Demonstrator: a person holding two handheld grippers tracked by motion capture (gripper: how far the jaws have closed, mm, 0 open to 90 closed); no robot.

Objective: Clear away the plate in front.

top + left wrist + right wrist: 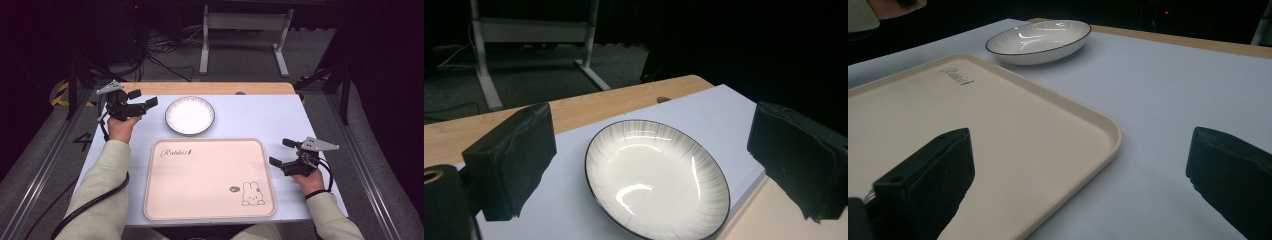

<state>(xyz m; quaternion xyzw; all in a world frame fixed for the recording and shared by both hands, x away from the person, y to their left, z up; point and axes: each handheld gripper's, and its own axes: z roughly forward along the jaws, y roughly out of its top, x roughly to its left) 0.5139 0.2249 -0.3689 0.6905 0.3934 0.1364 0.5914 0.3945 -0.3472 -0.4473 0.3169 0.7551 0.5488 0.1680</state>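
Broadly, we worked over a pale worktop with a wooden strip showing along its far edge. On it lay a large cream tray, bare, just in front of us, and beyond its far left corner a white bowl with a thin dark rim, close to the tray but apart from it.

Our left gripper hovered to the left of the bowl, jaws spread wide and pinching nothing; in the left gripper view the bowl sat squarely between them. Our right gripper waited just off the tray's right edge, likewise spread and empty.

We judged the bowl the likely thing to go wrong: its glazed, sloping wall could slip from the pads if we closed on it too shallowly, and a low approach might shove it across the worktop or knock it against the tray's raised lip.

Smallest of all, the tray carried script writing near its far left corner, apparently "Rabbit", too faint to be sure, and a small rabbit drawing at the near right.
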